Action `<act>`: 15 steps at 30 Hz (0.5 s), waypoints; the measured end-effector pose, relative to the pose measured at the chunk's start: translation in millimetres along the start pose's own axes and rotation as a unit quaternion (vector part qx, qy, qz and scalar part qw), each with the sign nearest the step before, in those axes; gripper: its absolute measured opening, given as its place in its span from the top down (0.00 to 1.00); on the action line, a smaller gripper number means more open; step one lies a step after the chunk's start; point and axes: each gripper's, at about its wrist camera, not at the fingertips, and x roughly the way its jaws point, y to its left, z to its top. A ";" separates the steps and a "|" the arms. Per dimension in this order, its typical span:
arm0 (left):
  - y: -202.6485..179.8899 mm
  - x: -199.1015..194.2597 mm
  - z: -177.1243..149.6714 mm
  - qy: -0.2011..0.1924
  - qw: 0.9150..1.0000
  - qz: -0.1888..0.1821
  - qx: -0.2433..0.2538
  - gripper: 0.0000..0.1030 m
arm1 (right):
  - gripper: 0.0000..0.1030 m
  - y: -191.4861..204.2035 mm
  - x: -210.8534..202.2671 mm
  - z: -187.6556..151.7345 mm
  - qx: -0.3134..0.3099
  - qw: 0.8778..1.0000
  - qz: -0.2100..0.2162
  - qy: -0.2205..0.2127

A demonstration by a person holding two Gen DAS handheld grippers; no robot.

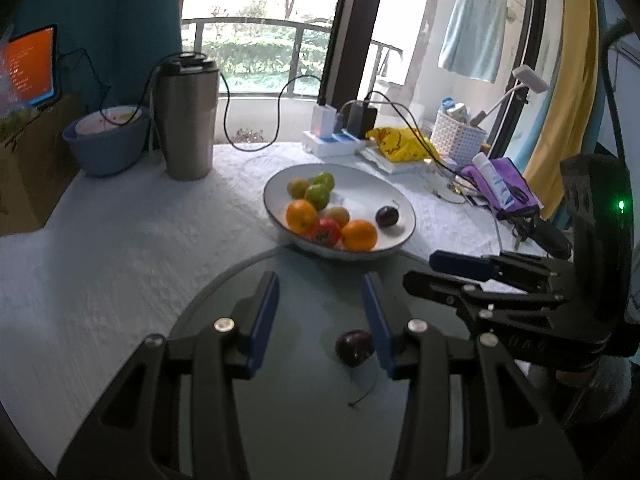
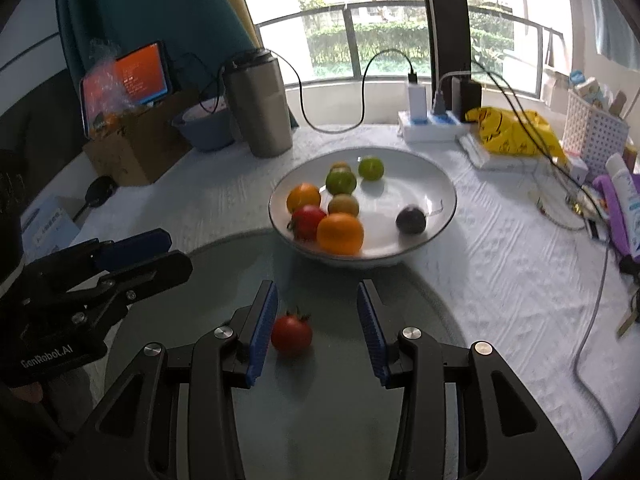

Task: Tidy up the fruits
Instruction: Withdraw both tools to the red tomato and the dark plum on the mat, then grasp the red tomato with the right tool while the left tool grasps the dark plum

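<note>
A white bowl [image 1: 404, 208] [image 2: 440, 184] holds two oranges, two green fruits, two kiwis, a red tomato [image 2: 307, 221] and a dark plum [image 1: 387, 216] [image 2: 410, 219]. In front of it lies a grey round plate [image 1: 304, 392] [image 2: 328, 400]. My left gripper [image 1: 320, 292] is open over the plate; a second dark plum [image 1: 354, 347] lies on the plate by its right finger. My right gripper [image 2: 317, 300] is open over the plate; a red tomato [image 2: 291, 334] lies on the plate beside its left finger. Each gripper shows in the other's view [image 1: 460, 268] [image 2: 136, 252].
A steel tumbler [image 1: 187, 116] [image 2: 260, 104] and blue bowl [image 1: 107, 140] stand at the back left. A power strip with chargers [image 1: 336, 136] [image 2: 432, 124], yellow bag [image 2: 512, 128], white basket [image 1: 456, 136] and purple items [image 1: 504, 184] crowd the right. Cables trail over the white cloth.
</note>
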 end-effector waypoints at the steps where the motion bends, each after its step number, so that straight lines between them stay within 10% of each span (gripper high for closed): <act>1: 1.1 0.1 -2.3 0.002 1.000 -0.001 -0.001 0.56 | 0.58 0.6 1.9 -3.5 0.001 1.000 0.001 0.004; 15: -2.4 4.2 -18.2 0.015 1.000 -0.010 0.001 0.56 | 0.58 7.9 25.2 -21.2 0.005 0.999 0.020 0.041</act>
